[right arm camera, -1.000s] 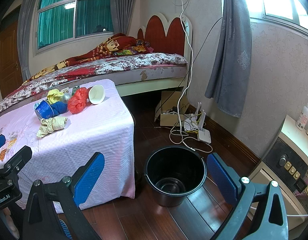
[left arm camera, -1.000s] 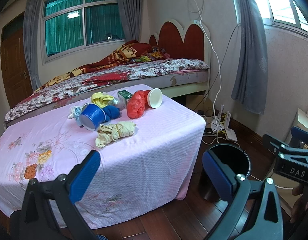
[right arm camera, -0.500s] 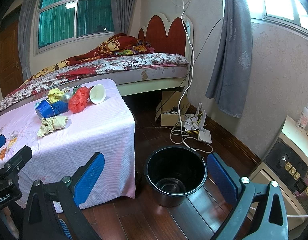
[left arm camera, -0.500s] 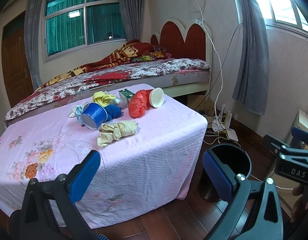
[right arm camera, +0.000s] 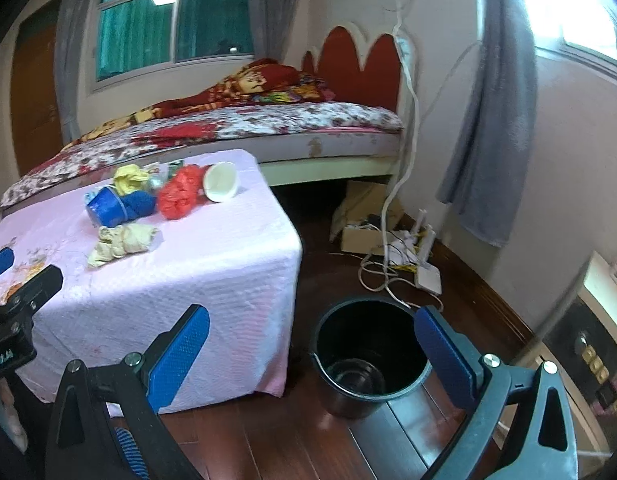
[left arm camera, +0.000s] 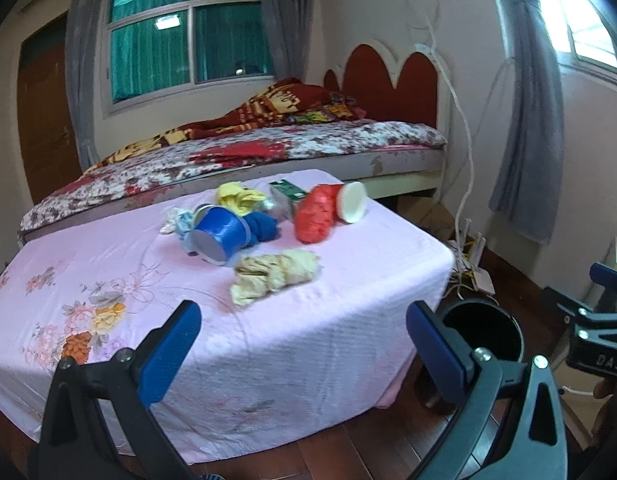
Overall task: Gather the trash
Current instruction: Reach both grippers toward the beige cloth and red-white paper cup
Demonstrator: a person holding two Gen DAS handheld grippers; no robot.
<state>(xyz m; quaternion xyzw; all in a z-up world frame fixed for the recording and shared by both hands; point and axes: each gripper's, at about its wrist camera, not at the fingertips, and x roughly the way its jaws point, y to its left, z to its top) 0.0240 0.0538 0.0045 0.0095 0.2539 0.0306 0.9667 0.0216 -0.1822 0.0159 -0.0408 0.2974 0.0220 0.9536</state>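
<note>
Trash (left arm camera: 264, 224) is heaped at twelve o'clock on the counter (left arm camera: 348, 312); a bucket (right arm camera: 368, 360) is set beside for dropping. Both grippers' jaws are held apart, empty.

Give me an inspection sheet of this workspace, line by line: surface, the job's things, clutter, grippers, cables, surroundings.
Surface: low table under a pink floral cloth, beside the bed.
Job's things: blue cup on its side, red plastic bag, white paper cup on its side, beige crumpled rag, yellow wad, green carton, all clustered on the cloth; black bucket on the floor, nothing seen inside.
Clutter: cardboard box under the bed's edge.
Grippers: left hand-held gripper open, holding nothing; right hand-held gripper open, holding nothing.
Cables: white cord hanging down the wall to a tangle and a white router on the floor.
Surroundings: bed, grey curtains, wooden floor.
</note>
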